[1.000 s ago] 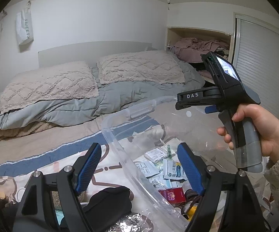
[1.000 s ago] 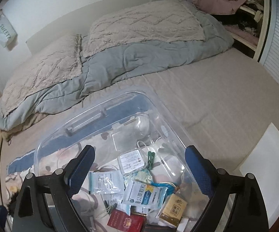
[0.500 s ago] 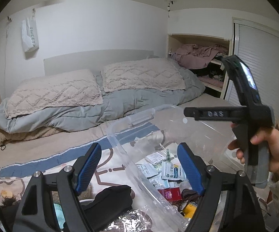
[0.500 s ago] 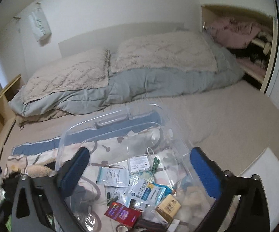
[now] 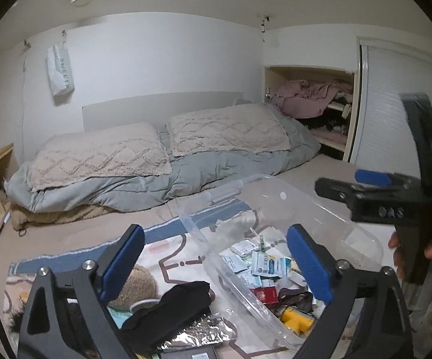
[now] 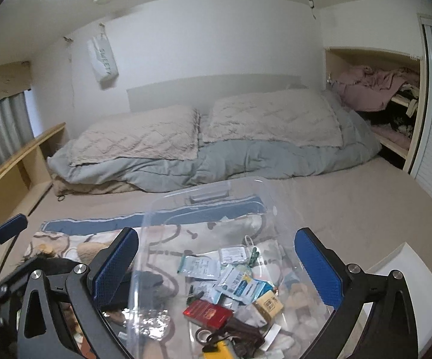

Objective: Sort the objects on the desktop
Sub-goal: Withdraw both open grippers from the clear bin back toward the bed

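A clear plastic bin (image 6: 216,206) sits on a patterned blanket (image 5: 171,254) on the bed, and both tools hang above it with nothing in them. The left gripper (image 5: 213,264) has its blue pads spread wide, one over the blanket side and one over the bin. The right gripper (image 6: 216,264) is just as wide open, straddling the bin.

Inside the bin lie loose packets (image 6: 199,266), a red box (image 6: 208,314), a small tan box (image 6: 271,302), a green clip (image 6: 255,255) and something yellow (image 5: 295,323), too blurred to name. Left of the bin, on the blanket, are a black cloth (image 5: 177,305), a plush toy (image 5: 138,284) and crinkled foil (image 5: 198,332). Grey bedding (image 6: 216,161) and two pillows (image 6: 272,116) fill the far side.
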A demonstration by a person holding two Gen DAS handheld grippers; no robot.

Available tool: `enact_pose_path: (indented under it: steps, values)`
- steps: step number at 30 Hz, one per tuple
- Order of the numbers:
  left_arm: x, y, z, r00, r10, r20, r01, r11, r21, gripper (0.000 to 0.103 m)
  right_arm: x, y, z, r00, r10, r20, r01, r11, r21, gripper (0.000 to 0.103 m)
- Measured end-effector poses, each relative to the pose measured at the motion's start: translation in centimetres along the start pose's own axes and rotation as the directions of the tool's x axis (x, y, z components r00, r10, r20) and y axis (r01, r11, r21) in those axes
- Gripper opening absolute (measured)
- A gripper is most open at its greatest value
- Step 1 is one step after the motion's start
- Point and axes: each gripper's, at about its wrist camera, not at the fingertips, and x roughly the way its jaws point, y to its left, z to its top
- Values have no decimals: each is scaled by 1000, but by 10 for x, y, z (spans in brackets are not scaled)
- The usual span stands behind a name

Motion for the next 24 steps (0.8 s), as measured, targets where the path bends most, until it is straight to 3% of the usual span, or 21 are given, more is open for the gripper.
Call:
enact_pose_path:
  steps: [14, 24]
  values:
    - [-79, 43, -23, 992, 115, 55, -114, 993, -33, 103, -64, 46, -30, 991, 85, 100, -80, 995, -61, 103]
    - [-143, 71, -39, 972, 211, 104, -205, 976, -69, 103, -89, 84, -57, 977, 171, 128, -158, 982, -105, 103]
